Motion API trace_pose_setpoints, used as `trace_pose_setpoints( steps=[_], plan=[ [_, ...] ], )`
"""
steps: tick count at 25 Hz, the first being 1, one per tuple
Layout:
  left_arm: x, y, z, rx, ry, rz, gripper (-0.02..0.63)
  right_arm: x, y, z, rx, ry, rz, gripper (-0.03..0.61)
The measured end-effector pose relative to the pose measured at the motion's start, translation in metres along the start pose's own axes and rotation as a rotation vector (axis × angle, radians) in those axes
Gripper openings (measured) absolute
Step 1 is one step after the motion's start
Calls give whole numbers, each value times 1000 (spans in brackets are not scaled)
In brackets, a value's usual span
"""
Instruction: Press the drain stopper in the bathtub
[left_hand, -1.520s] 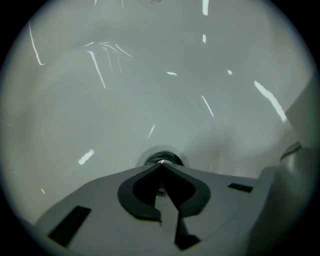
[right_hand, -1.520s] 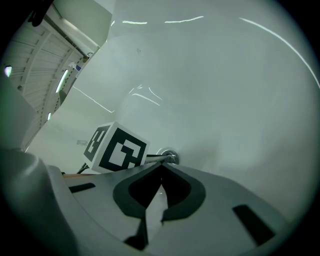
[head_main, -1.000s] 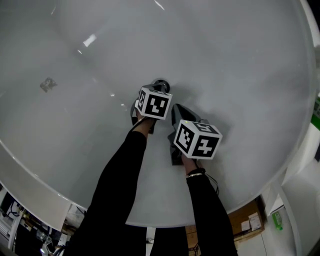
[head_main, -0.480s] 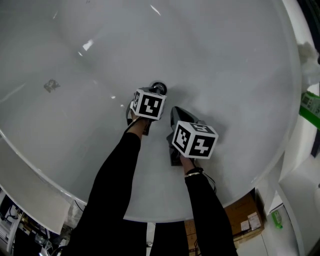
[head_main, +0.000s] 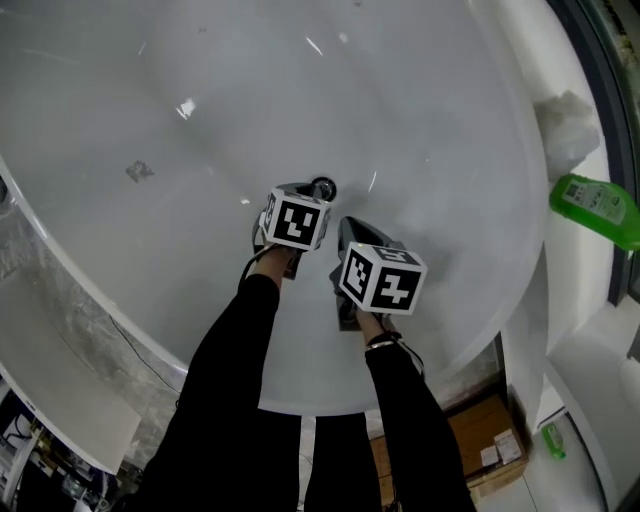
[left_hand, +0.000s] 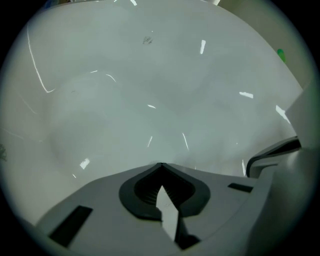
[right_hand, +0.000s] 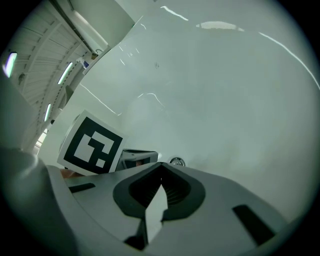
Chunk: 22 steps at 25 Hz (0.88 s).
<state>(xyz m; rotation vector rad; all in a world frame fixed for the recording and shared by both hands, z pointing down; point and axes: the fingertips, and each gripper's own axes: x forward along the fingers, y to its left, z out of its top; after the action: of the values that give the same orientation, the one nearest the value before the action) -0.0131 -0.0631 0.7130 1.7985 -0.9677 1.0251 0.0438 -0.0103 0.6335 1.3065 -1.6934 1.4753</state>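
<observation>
Down at the bottom of the white bathtub sits the drain stopper, a small round chrome cap on the tub floor. In the head view it lies just past the marker cube of my left gripper.

That gripper's jaws are pressed together with nothing between them. Its own view shows only glossy tub surface ahead and no stopper, so I judge the cap lies low, at or under the tips. I cannot tell whether they touch it.

My right gripper is also closed and empty. It hangs a little behind and to the right of the left one. Its view is the useful one: the stopper shows as a bright ring just over its jaw tips, with the left gripper's body just beside the ring on the left.

The step in hand is the press itself, and I take the left gripper to be the one for it. To do it well I would keep its jaws closed, so the tips make one blunt point. I would centre that point over the middle of the cap, checking the line in the right gripper view. Then I would push straight down along the stopper's axis. An off-centre push risks sliding onto the slick, curved enamel. The right gripper should hold off, apart from the cap. A green bottle on the rim at the far right is well apart and no concern.
</observation>
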Motion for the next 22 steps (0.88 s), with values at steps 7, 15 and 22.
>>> trace_pose_setpoints(
  steps=[7, 15, 22],
  plan=[
    [-32, -18, 8, 22, -21, -19, 5, -29, 12, 8, -13, -20, -10, -2],
    [-76, -32, 20, 18, -74, -19, 5, -60, 21, 12, -36, -27, -19, -2],
    [-118, -43, 33, -13, -131, -26, 5, -84, 31, 15, -38, -50, -10, -2]
  ],
)
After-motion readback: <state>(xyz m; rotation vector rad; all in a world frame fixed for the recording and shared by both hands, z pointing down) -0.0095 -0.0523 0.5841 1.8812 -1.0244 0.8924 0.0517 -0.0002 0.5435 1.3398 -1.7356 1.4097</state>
